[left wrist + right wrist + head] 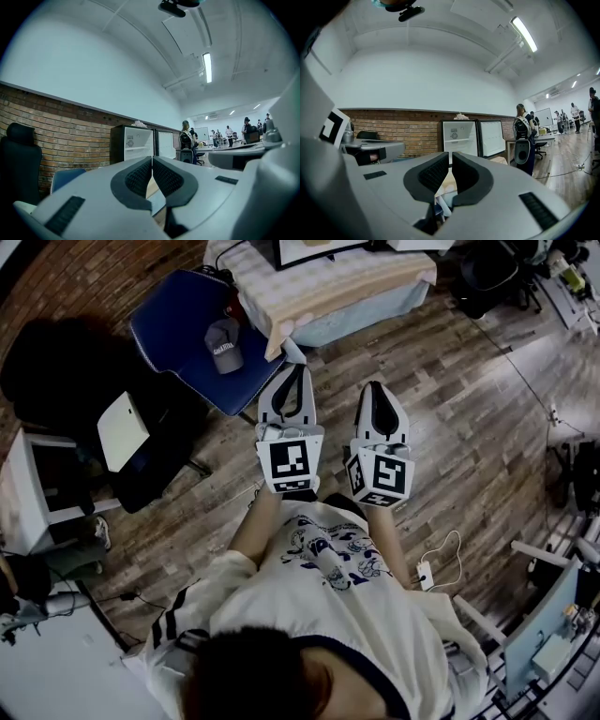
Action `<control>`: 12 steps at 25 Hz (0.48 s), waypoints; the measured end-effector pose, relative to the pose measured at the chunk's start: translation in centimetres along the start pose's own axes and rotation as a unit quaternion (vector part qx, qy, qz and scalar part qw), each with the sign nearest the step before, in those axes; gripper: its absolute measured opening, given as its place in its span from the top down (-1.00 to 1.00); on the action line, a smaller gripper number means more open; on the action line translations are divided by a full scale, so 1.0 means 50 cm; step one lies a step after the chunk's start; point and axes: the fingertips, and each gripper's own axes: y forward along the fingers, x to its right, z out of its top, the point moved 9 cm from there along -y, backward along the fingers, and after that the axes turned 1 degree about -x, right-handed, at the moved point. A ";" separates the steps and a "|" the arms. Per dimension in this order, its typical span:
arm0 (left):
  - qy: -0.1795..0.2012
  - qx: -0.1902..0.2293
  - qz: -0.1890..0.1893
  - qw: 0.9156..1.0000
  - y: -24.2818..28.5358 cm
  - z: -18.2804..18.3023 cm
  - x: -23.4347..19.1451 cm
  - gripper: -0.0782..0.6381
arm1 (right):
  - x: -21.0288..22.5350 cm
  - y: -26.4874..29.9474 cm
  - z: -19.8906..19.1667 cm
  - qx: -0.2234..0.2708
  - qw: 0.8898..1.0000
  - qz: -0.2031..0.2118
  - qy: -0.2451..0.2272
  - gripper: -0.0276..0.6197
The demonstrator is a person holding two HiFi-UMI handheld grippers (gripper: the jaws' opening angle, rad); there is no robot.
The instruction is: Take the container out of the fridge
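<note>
Far off against the brick wall stands a fridge (137,144) with a white glass door, and a second like it at its right. The same fridge (463,136) shows in the right gripper view. No container is visible in any view. My left gripper (293,369) is held in front of the person's chest, jaws shut with nothing between them; its tips (152,160) meet. Beside it, my right gripper (375,388) is also shut and empty, its pads (439,171) almost touching. Both point forward, far from the fridge.
A blue chair (178,324) with a grey cap (223,345) stands ahead on the left, and a cloth-covered table (319,282) lies straight ahead. A person with a backpack (522,136) stands right of the fridges. A white power strip (424,573) and cables lie on the wooden floor.
</note>
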 end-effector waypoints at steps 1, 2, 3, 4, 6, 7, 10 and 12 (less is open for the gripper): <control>-0.001 -0.001 -0.001 1.000 0.006 -0.001 -0.003 0.73 | -0.001 0.004 -0.002 -0.002 1.000 0.000 0.000 0.78; -0.003 -0.002 -0.001 1.000 0.011 -0.003 -0.006 0.73 | -0.002 0.008 -0.004 -0.004 1.000 0.000 -0.001 0.78; -0.005 -0.004 -0.002 1.000 0.017 -0.006 -0.008 0.73 | -0.003 0.012 -0.007 -0.007 1.000 0.000 -0.003 0.78; -0.008 -0.006 -0.003 1.000 0.022 -0.009 -0.010 0.73 | -0.003 0.016 -0.010 -0.011 1.000 -0.001 -0.004 0.78; -0.011 -0.011 -0.007 1.000 0.034 -0.014 -0.011 0.73 | -0.001 0.024 -0.014 -0.017 1.000 -0.003 -0.003 0.78; -0.012 -0.013 -0.008 1.000 0.039 -0.016 -0.012 0.73 | 0.001 0.028 -0.015 -0.020 1.000 -0.005 -0.002 0.78; -0.013 -0.018 -0.012 1.000 0.055 -0.020 -0.013 0.73 | 0.005 0.043 -0.017 -0.025 1.000 -0.007 0.000 0.78; -0.013 -0.022 -0.013 1.000 0.067 -0.022 -0.013 0.73 | 0.009 0.052 -0.019 -0.028 1.000 -0.006 0.001 0.78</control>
